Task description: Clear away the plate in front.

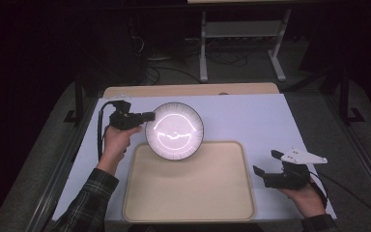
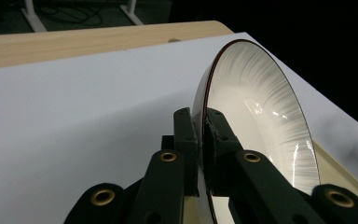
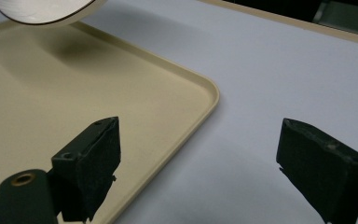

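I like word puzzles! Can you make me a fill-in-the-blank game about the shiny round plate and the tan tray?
1. The left gripper pinches the round white plate with a dark rim by its ____.
2. The flat beige plastic tray has ____ lying on it.
3. The right gripper has its jaws ____.
4. The plate casts its shadow on the ____.

Missing words: rim; nothing; open; tray

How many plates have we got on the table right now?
1. The plate is clamped by its rim in the left gripper, lifted over the far left corner of the beige tray. The tray carries nothing else.
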